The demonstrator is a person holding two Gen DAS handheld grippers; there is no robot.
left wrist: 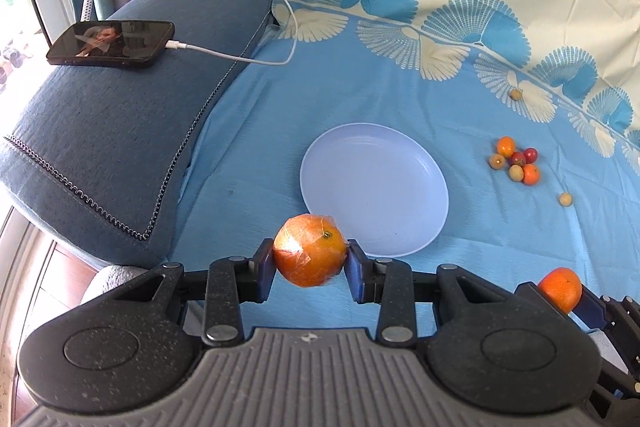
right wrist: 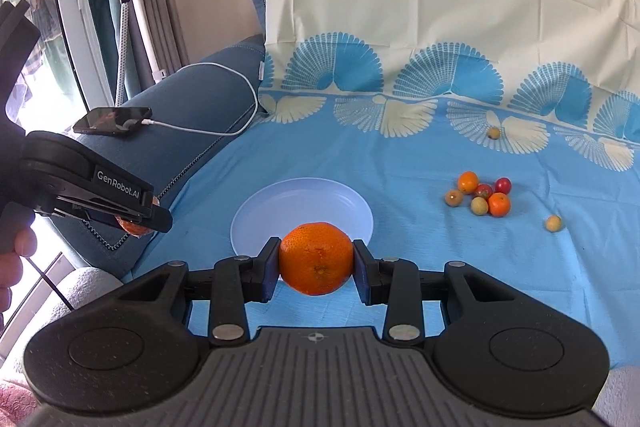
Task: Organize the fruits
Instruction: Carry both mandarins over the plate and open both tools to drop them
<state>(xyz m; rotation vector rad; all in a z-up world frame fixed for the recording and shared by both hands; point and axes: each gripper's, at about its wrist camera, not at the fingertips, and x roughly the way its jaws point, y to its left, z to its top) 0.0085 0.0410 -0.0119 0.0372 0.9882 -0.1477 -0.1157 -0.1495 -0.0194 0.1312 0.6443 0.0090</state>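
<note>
A blue patterned cloth (left wrist: 360, 95) was spread over the seat, and a dark blue armrest (left wrist: 120, 131) was seen to the left of the plate. A pale plate (left wrist: 374, 187) lay flat on the cloth, bare inside. The left gripper (left wrist: 310, 259) was held just in front of the plate's near rim; its jaws were closed part-way onto a plastic-wrapped orange (left wrist: 309, 250), which was pinched between the two blue pads clear of the cloth. The right gripper (right wrist: 316, 259) was likewise held at the near edge of the plate, its jaws closed part-way onto an unwrapped orange (right wrist: 316, 258) that was gripped on both sides. A phone (left wrist: 111, 43) was laid on the armrest, left of and beyond the plate, with a white cable (left wrist: 256, 59) plugged in. A cluster of small fruits (left wrist: 515, 160), orange, red and yellowish, was gathered on the cloth to the right of the plate. Two single small fruits were placed apart from it: one (left wrist: 565, 199) nearer, one (left wrist: 515, 94) beyond.
</note>
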